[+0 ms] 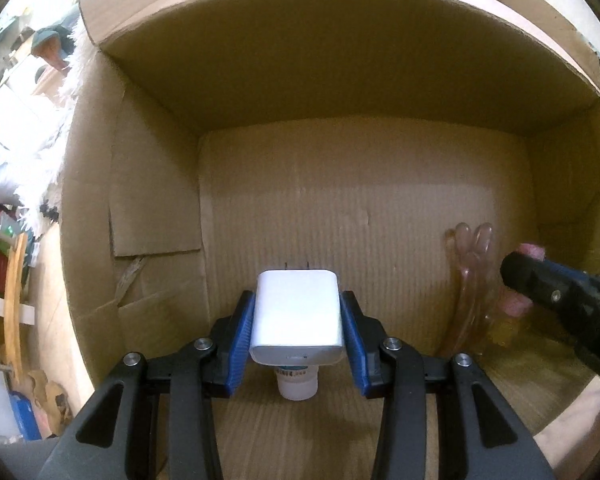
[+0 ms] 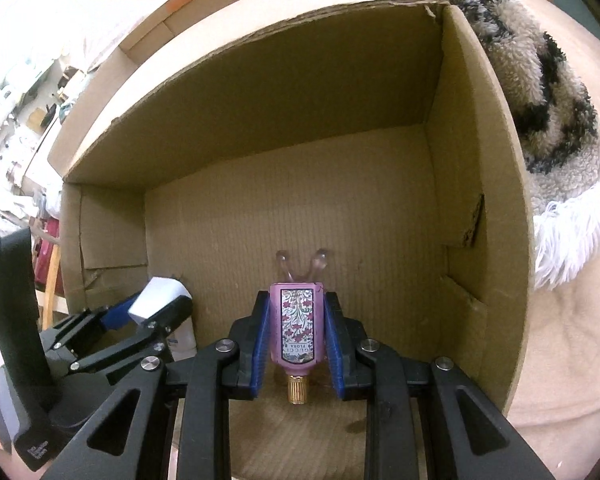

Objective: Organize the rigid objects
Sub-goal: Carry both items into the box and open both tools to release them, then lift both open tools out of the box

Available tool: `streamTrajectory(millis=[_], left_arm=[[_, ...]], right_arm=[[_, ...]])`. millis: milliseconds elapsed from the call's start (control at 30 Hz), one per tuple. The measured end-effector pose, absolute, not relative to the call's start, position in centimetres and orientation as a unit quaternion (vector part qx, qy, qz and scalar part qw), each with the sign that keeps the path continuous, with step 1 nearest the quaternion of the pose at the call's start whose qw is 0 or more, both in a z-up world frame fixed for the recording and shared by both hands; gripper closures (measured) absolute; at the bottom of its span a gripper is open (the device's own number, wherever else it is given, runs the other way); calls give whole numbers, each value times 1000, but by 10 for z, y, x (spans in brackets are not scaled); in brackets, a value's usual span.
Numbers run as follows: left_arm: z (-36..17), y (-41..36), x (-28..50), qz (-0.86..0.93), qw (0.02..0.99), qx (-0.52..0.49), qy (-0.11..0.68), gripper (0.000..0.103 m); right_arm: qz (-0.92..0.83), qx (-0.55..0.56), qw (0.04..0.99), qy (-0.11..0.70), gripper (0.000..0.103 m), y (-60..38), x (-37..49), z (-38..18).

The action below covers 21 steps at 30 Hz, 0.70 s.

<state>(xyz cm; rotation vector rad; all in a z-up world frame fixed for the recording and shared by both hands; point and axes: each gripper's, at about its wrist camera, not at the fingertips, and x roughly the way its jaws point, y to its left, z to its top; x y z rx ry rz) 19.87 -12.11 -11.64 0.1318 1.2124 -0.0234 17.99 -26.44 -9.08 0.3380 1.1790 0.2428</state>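
Placement step in hand: the left gripper (image 1: 298, 334) pinches a white bottle (image 1: 298, 316) and the right gripper (image 2: 297, 330) pinches a pink perfume bottle (image 2: 298, 326), both low at frame centre inside the cardboard box (image 1: 340, 80), apparently just above its floor; next, lower and release.

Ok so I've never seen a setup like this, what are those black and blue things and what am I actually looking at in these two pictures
Each picture comes from a camera mounted on a hand-held claw, looking forward along its two blue-padded fingers. A person carries one in each hand; there is no robot arm. Both reach into a cardboard box. In the left view, the left claw is clamped on a white charger, with a white bottle beneath it. In the right view, the right claw grips a pink perfume bottle, gold cap toward the camera. A pair of clear glasses lies on the box floor.
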Motion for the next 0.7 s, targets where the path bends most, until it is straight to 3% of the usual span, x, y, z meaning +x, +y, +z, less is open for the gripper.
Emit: streamTrajectory(millis=[133, 333, 367, 400, 433, 533, 600, 700], left_arm=[[-113, -124, 201, -11, 820, 64, 569, 63], [-105, -131, 204, -21, 817, 62, 572, 51], [-104, -131, 203, -20, 818, 62, 572, 50], [-102, -132, 203, -22, 819, 61, 571, 47], [-100, -133, 203, -22, 819, 59, 571, 42], [-93, -133, 197, -15, 823, 54, 565, 35], [-91, -130, 194, -15, 824, 49, 564, 35], [-86, -129, 193, -13, 824, 43, 564, 35]], right_arm=[[118, 166, 815, 542, 76, -269, 178, -87], [128, 173, 823, 525, 73, -271, 176, -78], [130, 174, 825, 522, 66, -271, 175, -76], [131, 176, 826, 519, 45, -272, 174, -74], [138, 182, 827, 513, 40, -272, 173, -72], [141, 176, 833, 506, 34, -269, 171, -65], [151, 182, 833, 500, 24, -268, 171, -62], [157, 186, 835, 493, 18, -268, 171, -57]])
